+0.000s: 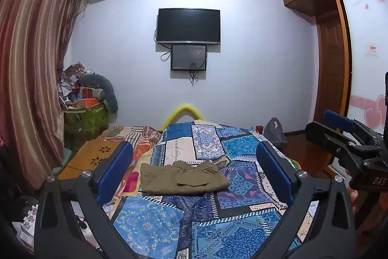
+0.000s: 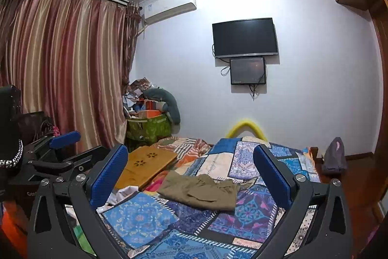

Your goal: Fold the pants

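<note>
Olive-green pants (image 1: pixel 183 177) lie folded into a compact rectangle on the blue patchwork bedspread (image 1: pixel 232 145); they also show in the right wrist view (image 2: pixel 201 191). My left gripper (image 1: pixel 194 169) is open and empty, held above the bed, short of the pants. My right gripper (image 2: pixel 190 174) is open and empty, also raised over the bed. The right gripper appears at the right edge of the left wrist view (image 1: pixel 344 137). The left gripper appears at the left of the right wrist view (image 2: pixel 60 149).
A wooden lap tray (image 2: pixel 145 166) lies on the bed left of the pants. Curtains (image 2: pixel 60 64) hang at left. A cluttered green bin (image 2: pixel 149 128) stands in the corner. A TV (image 1: pixel 188 26) hangs on the far wall. A grey bag (image 2: pixel 335 158) sits at right.
</note>
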Tool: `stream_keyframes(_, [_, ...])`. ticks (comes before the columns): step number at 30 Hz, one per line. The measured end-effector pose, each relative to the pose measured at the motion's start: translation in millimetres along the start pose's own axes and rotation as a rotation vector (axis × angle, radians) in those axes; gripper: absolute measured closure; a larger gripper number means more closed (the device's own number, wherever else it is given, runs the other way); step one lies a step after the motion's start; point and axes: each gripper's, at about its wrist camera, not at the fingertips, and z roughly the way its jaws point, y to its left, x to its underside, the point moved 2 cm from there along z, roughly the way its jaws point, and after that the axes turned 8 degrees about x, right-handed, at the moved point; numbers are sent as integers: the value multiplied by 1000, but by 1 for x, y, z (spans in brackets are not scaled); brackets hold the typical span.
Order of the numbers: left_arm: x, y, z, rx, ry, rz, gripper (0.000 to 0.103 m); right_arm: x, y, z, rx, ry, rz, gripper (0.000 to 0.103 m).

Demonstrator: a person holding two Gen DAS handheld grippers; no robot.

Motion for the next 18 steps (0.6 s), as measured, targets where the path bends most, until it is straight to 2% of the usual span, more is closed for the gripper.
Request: stream_keyframes(18, [5, -6, 4, 4, 7, 2, 0, 3, -1, -1, 6, 33, 6, 0])
